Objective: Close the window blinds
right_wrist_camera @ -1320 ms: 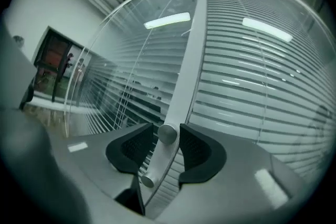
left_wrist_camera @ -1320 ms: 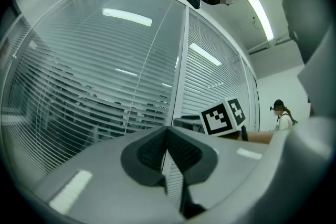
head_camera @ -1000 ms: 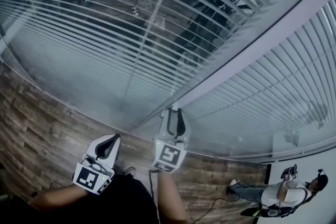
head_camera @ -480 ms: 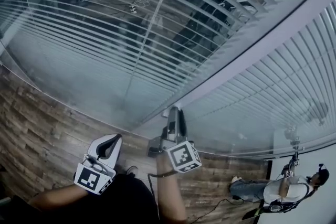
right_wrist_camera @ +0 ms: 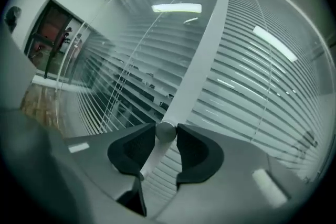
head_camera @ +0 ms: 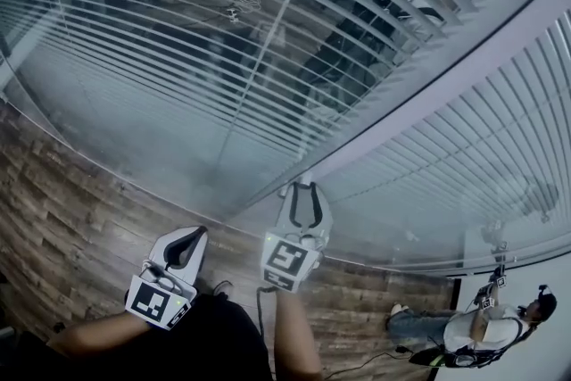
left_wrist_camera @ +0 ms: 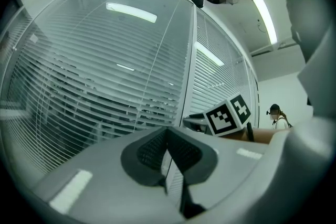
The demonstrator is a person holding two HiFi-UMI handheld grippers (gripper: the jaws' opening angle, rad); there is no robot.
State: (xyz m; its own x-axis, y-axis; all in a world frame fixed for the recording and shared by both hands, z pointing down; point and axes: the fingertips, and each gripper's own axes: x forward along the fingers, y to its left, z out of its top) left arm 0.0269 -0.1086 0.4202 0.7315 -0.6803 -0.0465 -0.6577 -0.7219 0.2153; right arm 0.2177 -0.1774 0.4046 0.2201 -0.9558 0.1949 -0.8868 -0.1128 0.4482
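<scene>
Metal, small and round, the knob [right_wrist_camera: 166, 131] is what this task turns on. It sits low on the white post [head_camera: 434, 90] between two glass panes, not far above the wooden floor [head_camera: 62, 219]. The blinds [head_camera: 178, 40] hang behind the glass, so the slats cannot be touched directly. In the pane left of the post they lie partly open, with a dark room showing through.

The right hand-held gripper [head_camera: 305, 188] has its jaws closing on the knob, a dark pad touching each side of it. The left hand-held gripper [head_camera: 187, 238] hangs lower, apart from the window, with its jaws together and nothing between them.

The knob looks rigid, smooth and probably slippery, and it offers little surface to grip. The best hold is square across its rim, with both pads well onto it rather than at their tips. The slats look thin and light, so turning should take little force. The linkage inside is likely delicate, so a firm pinch with a gentle twist seems right, easing off once resistance rises.
</scene>
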